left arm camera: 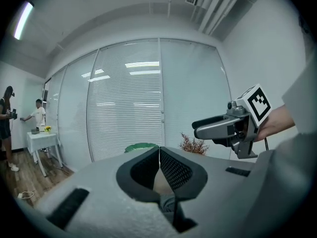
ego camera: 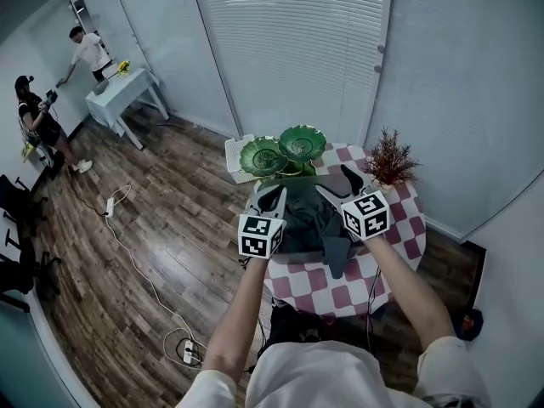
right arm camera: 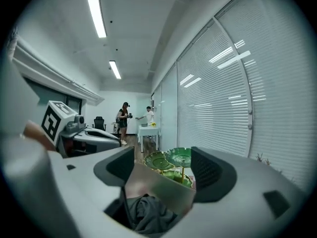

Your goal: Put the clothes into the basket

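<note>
The left gripper [ego camera: 274, 195] has its jaws pressed together at the tips with nothing between them. Just beside it, the right gripper [ego camera: 340, 184] holds its jaws spread wide and grips nothing. The dark grey clothes [ego camera: 308, 221] lie heaped below and between the two grippers, against the pale wall of what looks like the basket [right arm camera: 166, 185], with one end trailing back toward the person over the checked table [ego camera: 340, 296]. Just past the jaws stand green leaf-shaped dishes [ego camera: 285, 151], with a dried plant [ego camera: 389, 158] off to the right gripper's outer side. Beyond are window blinds [ego camera: 289, 41]. Far off to the left, two people [ego camera: 89, 53] stand by a white table [ego camera: 119, 92].
</note>
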